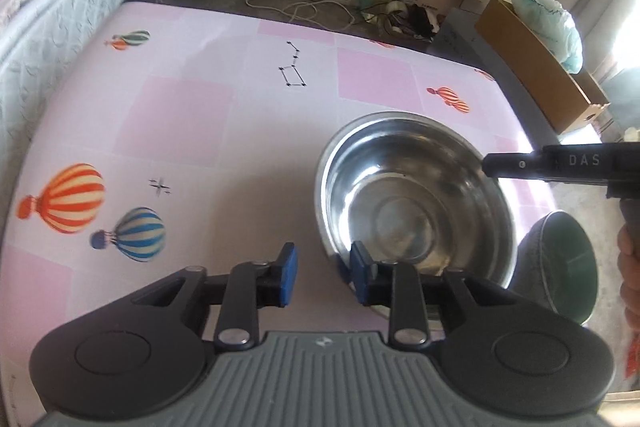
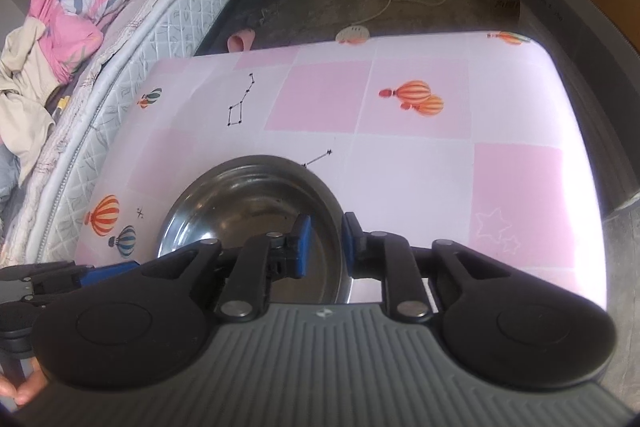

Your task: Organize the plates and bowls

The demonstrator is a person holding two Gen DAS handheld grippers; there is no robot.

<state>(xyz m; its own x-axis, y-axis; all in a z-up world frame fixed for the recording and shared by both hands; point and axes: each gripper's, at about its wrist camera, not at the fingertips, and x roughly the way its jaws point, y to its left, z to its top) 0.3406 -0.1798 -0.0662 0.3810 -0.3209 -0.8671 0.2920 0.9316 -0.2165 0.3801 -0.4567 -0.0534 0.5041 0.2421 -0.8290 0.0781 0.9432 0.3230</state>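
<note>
Since the steel bowl [image 2: 256, 223] rests on the table [image 2: 420, 179], its right rim is straddled by the right gripper [image 2: 323, 247], fingers apart, one inside and one outside, presumably for a rim pinch. The left gripper [image 1: 324, 277] is held parted just short of the near rim. A dark green bowl [image 1: 560, 267] is seen right of the left fingers, apparently past the table edge.

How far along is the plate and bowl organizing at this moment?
Early. Nothing looks stacked yet. In hand: the right gripper straddles the rim of the large shiny steel bowl, jaws not visibly closed; the left gripper is open beside its near rim. Left: the dark grey green-lined bowl sits separately; no plates visible.
</note>
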